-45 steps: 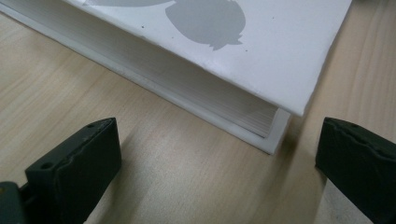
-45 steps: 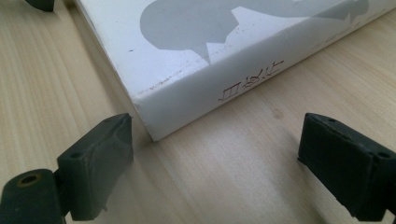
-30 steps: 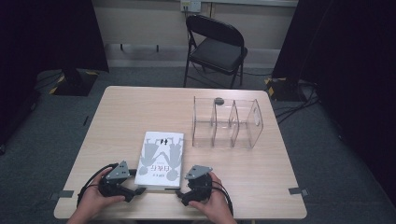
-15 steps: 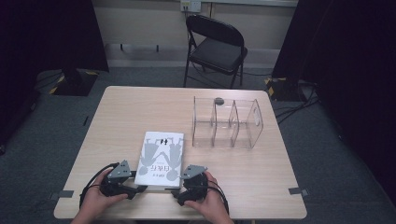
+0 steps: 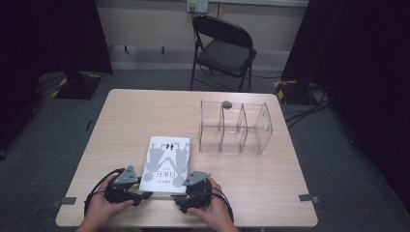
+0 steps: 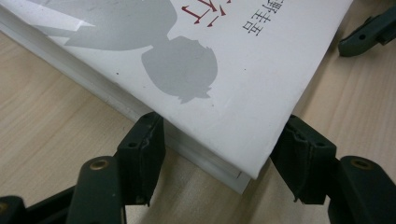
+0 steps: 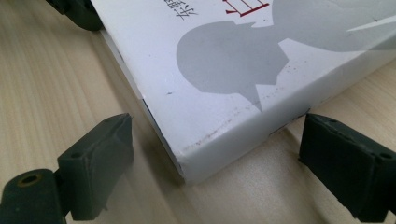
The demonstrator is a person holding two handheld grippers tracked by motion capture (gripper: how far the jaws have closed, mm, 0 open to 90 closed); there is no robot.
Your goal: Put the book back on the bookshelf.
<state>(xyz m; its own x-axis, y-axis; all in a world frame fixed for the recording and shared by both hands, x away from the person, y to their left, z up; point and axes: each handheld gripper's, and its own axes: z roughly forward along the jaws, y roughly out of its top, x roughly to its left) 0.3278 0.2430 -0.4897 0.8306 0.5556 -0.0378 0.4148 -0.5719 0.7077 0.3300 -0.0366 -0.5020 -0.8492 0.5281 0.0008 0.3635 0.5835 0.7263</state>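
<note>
The book [image 5: 167, 164] lies flat near the table's [image 5: 121, 125] front edge. The left gripper [image 6: 219, 158] has just been closing, and its jaws now touch the book's near left corner on both sides. The right gripper [image 7: 219, 154] straddles the near right corner, jaws wide and clear of it.

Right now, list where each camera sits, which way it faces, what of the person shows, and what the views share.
High view: above the table's near side, looking forward and down; forearms, both hands, left gripper, right gripper.
Left gripper view: rides the left gripper, facing the book's near corner between its jaws.
Right gripper view: rides the right gripper, facing the other near corner, jaws apart.
Shared: the white book appears throughout.
</note>
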